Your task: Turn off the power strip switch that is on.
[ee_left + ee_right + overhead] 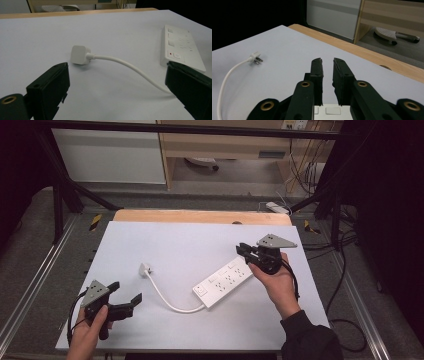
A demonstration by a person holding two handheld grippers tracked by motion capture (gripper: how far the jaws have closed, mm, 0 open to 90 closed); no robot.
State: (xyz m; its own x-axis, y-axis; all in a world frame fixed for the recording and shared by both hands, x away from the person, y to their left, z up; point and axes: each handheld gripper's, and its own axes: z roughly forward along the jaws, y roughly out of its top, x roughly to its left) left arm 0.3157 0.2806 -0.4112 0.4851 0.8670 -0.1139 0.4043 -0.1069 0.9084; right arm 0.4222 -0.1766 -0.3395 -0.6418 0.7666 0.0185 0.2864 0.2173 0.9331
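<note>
Here, two hand-held grippers are working over a white power strip [223,283] on the white table [170,245].

The strip is lying right of centre, its cord [167,299] curving left to the plug [79,54]. The right gripper [244,251] is hovering above the strip's far end, jaws nearly closed on nothing; it probably needs to press down squarely there. The left gripper [127,292] is waiting wide open and empty, facing the plug, and should close across its flat sides.
</note>
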